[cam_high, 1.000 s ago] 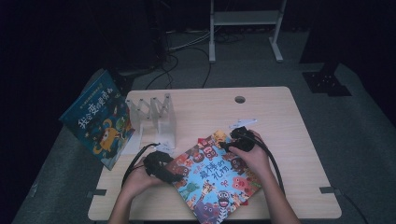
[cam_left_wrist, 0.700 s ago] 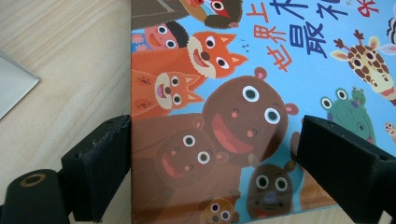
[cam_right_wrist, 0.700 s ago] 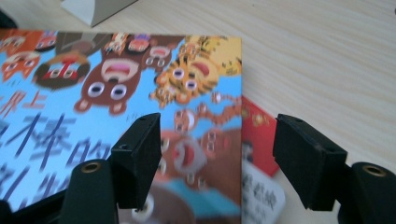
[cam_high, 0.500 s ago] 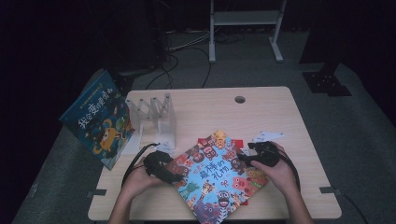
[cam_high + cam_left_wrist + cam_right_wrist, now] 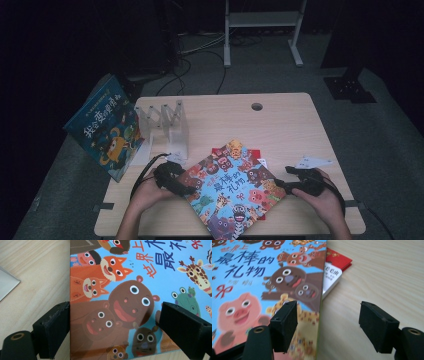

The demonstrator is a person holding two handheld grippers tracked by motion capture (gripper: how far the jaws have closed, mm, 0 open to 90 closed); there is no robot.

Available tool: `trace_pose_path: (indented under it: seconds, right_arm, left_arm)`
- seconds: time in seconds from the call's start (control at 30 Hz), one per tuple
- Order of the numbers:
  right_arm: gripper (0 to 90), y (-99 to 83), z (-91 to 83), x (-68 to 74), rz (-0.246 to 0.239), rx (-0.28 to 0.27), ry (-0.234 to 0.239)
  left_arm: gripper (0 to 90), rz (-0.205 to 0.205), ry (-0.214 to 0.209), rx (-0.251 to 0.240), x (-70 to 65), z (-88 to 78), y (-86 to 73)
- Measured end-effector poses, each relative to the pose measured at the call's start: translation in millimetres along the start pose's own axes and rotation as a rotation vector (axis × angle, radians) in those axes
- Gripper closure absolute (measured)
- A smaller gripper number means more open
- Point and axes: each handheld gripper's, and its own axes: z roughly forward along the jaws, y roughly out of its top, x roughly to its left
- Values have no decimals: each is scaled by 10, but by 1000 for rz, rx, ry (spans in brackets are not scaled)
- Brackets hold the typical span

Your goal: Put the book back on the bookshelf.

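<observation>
The children's picture book (image 5: pixel 231 189), its cover crowded with cartoon animals, lay flat and askew on the wooden table (image 5: pixel 280 125), between the two claws and overlapping a red booklet (image 5: pixel 338 255) at its far corner.

The left gripper (image 5: pixel 113 327) stood with its jaws spread wide: one pad hung over the book's spine edge, the other over the cover, and neither appeared to press on it. The right gripper (image 5: pixel 334 327) had just been opening; its jaws straddled the book's edge, one pad above the cover, the other over bare table, with nothing pinched.

Judging by looks, the book was a thin, stiff-covered thing: light, rigid enough to lift by one side, but glossy and likely to slip under a flat pad. Lying flush on the table, it offered no gap for a jaw. The best hold seemed to be at an edge, one jaw worked beneath the cover near the spine.
</observation>
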Motion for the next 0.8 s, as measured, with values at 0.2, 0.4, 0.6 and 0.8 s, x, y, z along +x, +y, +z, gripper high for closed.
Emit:
trace_pose_path:
  seconds: [0.2,0.4,0.6,0.8]
  right_arm:
    - [304,-147,-172,0,-23,-4,21]
    - [337,-276,-200,4,-40,13,48]
    - [419,-278,-182,3,-45,10,95]
    - [424,-266,-89,71,-38,-19,171]
  left_arm:
    - [104,-5,3,1,-5,-1,-1]
    - [103,-5,5,5,-8,-4,0]
    - [102,-9,0,7,-15,-13,-13]
    - [101,-10,3,8,-23,-16,-17]
